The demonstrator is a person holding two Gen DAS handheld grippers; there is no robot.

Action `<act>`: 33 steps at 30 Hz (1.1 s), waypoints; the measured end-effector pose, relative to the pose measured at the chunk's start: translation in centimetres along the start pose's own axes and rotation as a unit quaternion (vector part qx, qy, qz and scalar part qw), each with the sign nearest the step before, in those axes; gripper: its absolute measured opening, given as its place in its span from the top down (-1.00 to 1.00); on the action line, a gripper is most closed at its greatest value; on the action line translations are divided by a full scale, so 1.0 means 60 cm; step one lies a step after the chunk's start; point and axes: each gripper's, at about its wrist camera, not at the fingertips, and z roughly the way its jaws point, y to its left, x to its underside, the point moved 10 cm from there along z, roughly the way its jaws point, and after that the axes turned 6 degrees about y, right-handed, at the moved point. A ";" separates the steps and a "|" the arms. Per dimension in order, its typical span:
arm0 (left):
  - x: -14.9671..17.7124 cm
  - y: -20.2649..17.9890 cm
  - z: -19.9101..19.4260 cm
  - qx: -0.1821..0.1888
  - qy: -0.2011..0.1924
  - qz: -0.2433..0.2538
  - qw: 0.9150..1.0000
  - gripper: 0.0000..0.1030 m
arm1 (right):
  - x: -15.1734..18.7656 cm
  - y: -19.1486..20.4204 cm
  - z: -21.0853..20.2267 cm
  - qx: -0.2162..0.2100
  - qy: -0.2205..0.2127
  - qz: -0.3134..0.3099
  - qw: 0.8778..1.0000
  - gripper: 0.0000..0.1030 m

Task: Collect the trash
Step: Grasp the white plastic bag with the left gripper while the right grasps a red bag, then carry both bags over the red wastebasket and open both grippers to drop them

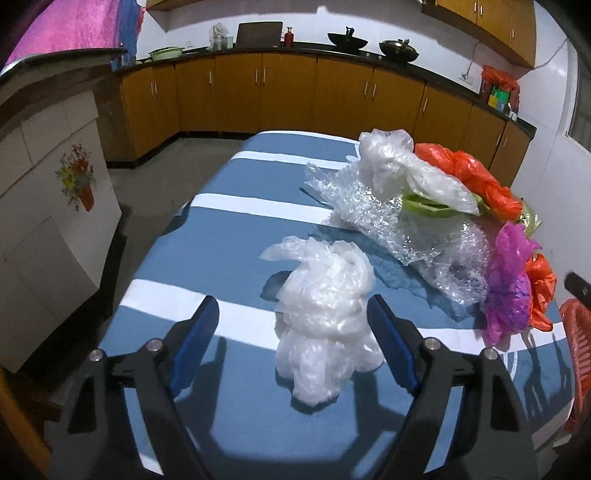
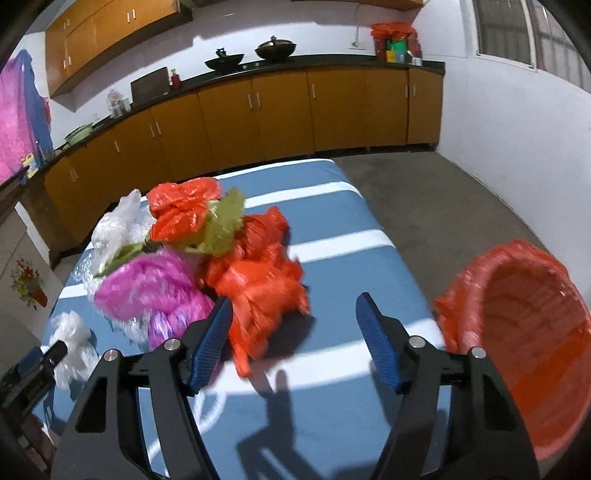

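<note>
I face a kitchen with white walls [image 2: 498,122] and a grey concrete floor [image 2: 436,192]. Orange-brown cabinets [image 1: 288,92] run under a dark counter [image 1: 424,68], with more cabinets [image 2: 92,33] hung above. Two dark woks [image 2: 275,48] sit on the counter. A window [image 2: 517,29] is at my right. Light falls in pale bands across the blue cloth [image 1: 236,221] on the tabletop. A pink curtain [image 1: 66,26] hangs at my left.

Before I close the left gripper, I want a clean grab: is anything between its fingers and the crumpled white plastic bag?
Nothing visible. The crumpled white plastic bag lies alone on the blue striped tablecloth, between the open left gripper's fingers. The bubble wrap sheet lies beyond it, apart.
</note>
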 end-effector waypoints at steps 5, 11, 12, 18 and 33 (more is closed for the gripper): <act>-0.004 -0.016 0.023 0.007 0.014 0.011 1.000 -0.46 | -0.003 0.016 0.048 -0.003 0.028 -0.011 1.000 -0.33; -0.003 -0.035 0.048 0.032 0.035 0.013 0.999 -0.04 | 0.027 0.017 0.076 -0.024 0.068 -0.025 0.997 0.28; -0.003 -0.036 0.050 0.037 0.037 0.013 0.999 0.11 | 0.030 0.016 0.073 -0.030 0.068 -0.025 0.997 0.34; -0.007 -0.051 0.040 0.054 0.026 0.025 0.998 0.42 | 0.033 -0.001 0.042 -0.036 0.053 -0.024 0.998 0.61; -0.018 -0.128 -0.063 0.119 -0.018 0.061 0.991 0.50 | 0.032 -0.044 -0.043 -0.036 0.008 -0.006 0.999 0.69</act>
